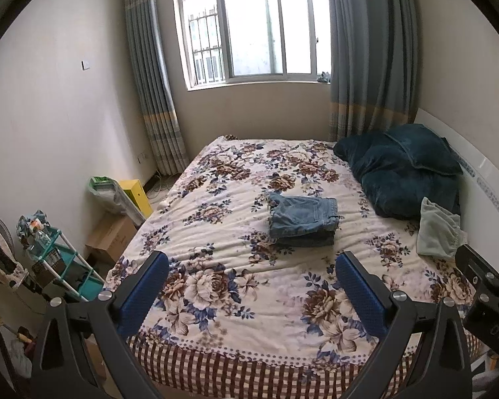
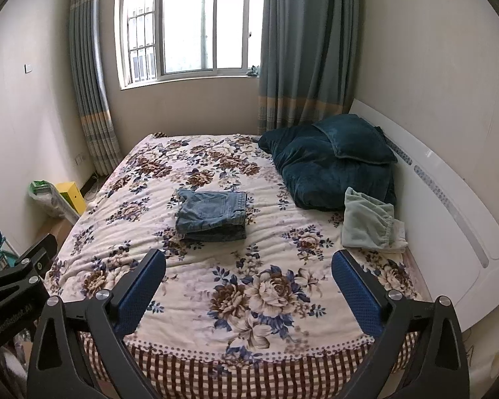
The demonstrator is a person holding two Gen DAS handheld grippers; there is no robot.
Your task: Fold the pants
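Note:
A pair of blue denim pants [image 1: 302, 221] lies folded into a compact stack in the middle of the floral bed cover [image 1: 236, 299]; it also shows in the right wrist view [image 2: 211, 214]. My left gripper [image 1: 252, 262] is open and empty, held above the bed's near edge, well short of the pants. My right gripper [image 2: 249, 261] is open and empty too, at the same distance, to the right of the left one. The right gripper's body [image 1: 485, 286] shows at the edge of the left wrist view.
A dark teal blanket with a pillow [image 2: 332, 163] is piled at the bed's far right by the white headboard [image 2: 449, 219]. A pale green cloth [image 2: 369, 222] lies beside it. Left of the bed are a cardboard box [image 1: 111, 237], a yellow box [image 1: 136, 196] and a teal shelf rack [image 1: 63, 262].

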